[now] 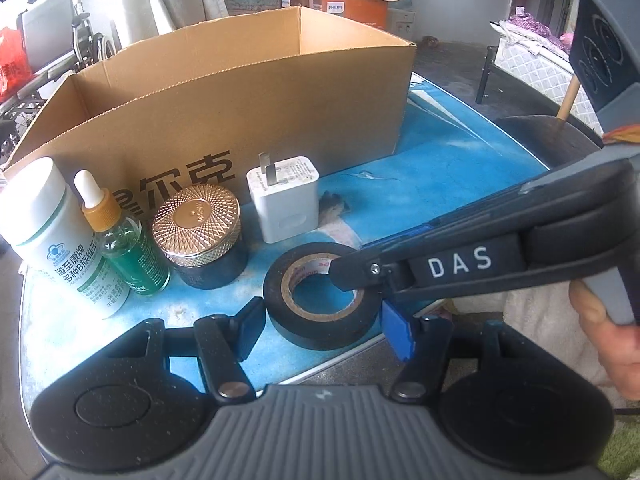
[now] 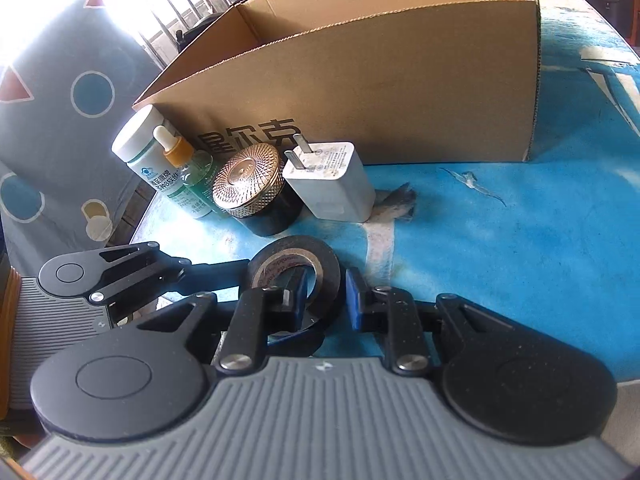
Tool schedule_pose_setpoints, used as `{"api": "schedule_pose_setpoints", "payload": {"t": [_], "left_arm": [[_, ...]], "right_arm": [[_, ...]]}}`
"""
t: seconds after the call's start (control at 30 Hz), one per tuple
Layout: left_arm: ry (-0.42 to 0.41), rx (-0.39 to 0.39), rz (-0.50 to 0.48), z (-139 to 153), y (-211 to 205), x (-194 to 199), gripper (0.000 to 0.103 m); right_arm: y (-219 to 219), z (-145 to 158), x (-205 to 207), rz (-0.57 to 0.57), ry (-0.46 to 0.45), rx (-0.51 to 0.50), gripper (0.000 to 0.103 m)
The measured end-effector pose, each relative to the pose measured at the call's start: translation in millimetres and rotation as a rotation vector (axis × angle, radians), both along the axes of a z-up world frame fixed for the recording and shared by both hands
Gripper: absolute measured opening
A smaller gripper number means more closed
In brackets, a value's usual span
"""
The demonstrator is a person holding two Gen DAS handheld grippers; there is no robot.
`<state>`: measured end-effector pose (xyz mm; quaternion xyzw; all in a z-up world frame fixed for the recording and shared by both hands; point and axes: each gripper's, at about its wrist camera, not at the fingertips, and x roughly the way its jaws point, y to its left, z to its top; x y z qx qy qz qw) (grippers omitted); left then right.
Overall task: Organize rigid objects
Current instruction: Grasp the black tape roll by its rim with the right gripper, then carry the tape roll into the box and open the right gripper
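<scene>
Brown corrugated cardboard box (image 1: 224, 92): large black Chinese characters "尔克" on its front wall. Dark plastic right gripper (image 1: 356, 276): white letters "DAS". Orange carton (image 1: 352, 10) in the background: "PHILIPS". White plastic pill bottle (image 1: 60, 240): green Chinese print, partly legible "B族维".

Two bottles (image 1: 52, 236) (one jar (image 1: 200, 232))

Both wrist cameras look steeply down from close above the bench's (image 1: 460, 184) near edge, sharing the tape roll (image 1: 320, 304) and cardboard box (image 2: 360, 92).
</scene>
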<state>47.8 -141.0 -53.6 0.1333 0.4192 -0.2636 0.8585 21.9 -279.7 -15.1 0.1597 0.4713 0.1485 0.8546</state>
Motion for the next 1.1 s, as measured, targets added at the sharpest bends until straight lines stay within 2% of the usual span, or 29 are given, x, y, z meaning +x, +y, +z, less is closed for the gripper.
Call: {"api": "schedule_pose_setpoints", "payload": {"t": [0.13,0.33,0.43,0.57,0.67,0.8,1.0,1.1], "left_arm": [[-0.059,-0.014,-0.024,20.8,-2.5,-11.2,0.064],[-0.213,-0.050,-0.019,74.8,-4.3,-18.4,0.064],[-0.287,-0.068,0.007,106.7,-2.4,-7.2,0.064],[-0.306,-0.070,0.048,135.4,-5.1,24.8,0.064],[-0.237,-0.049,0.078,146.2,-7.6,68.4,0.064],[-0.070,0.002,0.101,139.4,-2.9,130.0,0.064],[0.227,0.059,0.134,89.3,9.3,208.3,0.064],[0.313,0.100,0.143,67.0,8.6,228.7,0.064]], "right_arm": [[-9.0,15.6,-15.1,-0.035,-0.031,0.017,0.020],[-12.0,69.9,-31.2,-0.044,-0.181,-0.016,0.020],[-13.0,107.6,-25.1,-0.016,-0.290,-0.043,0.020],[-12.8,146.8,1.3,0.033,-0.384,-0.064,0.020],[-15.7,164.1,38.1,0.068,-0.379,-0.056,0.020],[-15.9,162.7,110.9,0.118,-0.253,-0.029,0.021],[-8.9,109.1,214.9,0.167,0.045,-0.004,0.021],[-1.5,76.2,242.0,0.179,0.158,-0.007,0.021]]}}
